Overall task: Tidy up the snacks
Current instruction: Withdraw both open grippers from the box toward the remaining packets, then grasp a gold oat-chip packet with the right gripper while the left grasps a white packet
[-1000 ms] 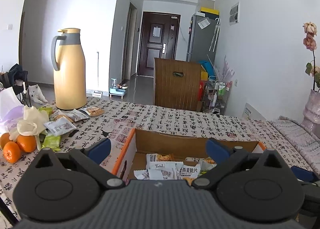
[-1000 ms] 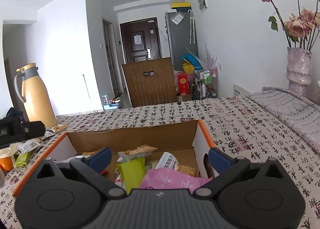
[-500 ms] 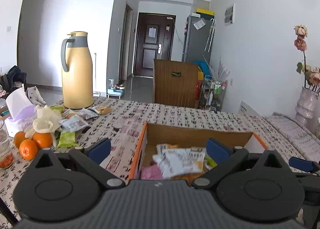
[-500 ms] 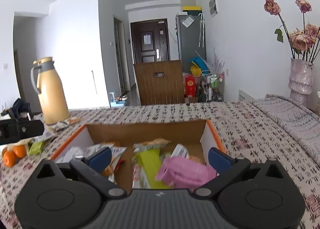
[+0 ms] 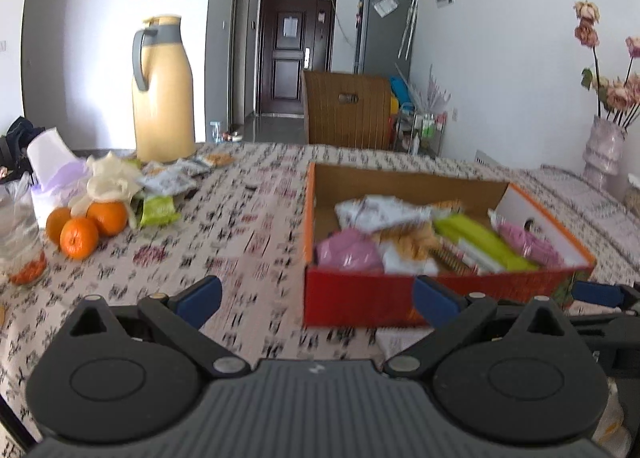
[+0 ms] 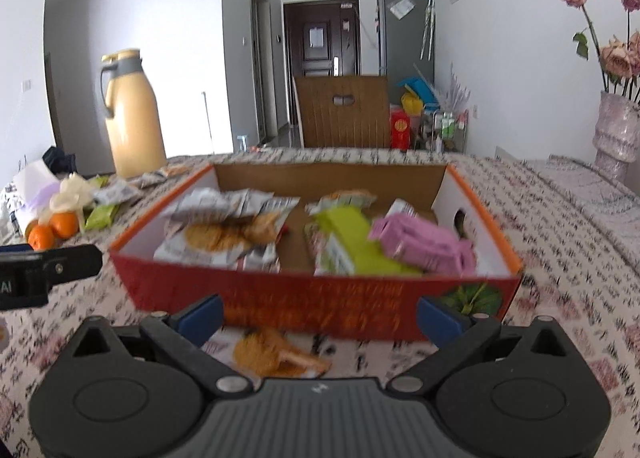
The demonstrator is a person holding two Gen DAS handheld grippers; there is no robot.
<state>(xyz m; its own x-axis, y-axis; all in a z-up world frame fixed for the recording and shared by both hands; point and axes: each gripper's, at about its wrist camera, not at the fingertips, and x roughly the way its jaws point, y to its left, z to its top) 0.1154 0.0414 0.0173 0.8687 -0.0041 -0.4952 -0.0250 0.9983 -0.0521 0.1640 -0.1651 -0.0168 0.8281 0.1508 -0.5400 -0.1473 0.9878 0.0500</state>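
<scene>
An orange-red cardboard box (image 6: 320, 294) sits on the patterned tablecloth and holds several snack packets: pink (image 6: 424, 242), green (image 6: 352, 242) and cookie packs (image 6: 216, 236). It also shows in the left wrist view (image 5: 360, 298). A cookie packet (image 6: 276, 354) lies on the cloth in front of the box, just ahead of my right gripper (image 6: 318, 316), which is open and empty. My left gripper (image 5: 316, 296) is open and empty, near the box's front left corner. More snack packets (image 5: 168, 182) lie by the thermos.
A tan thermos (image 5: 162, 90) stands at the back left. Oranges (image 5: 86, 224), a green packet (image 5: 158, 210), a white bag and tissue sit at the left, with a jar (image 5: 20, 246) at the left edge. A vase of dried roses (image 6: 616, 130) stands at the right.
Both grippers have pulled back and risen from over the box. The box's front wall is now in view, and a cookie packet shows on the cloth before it.
</scene>
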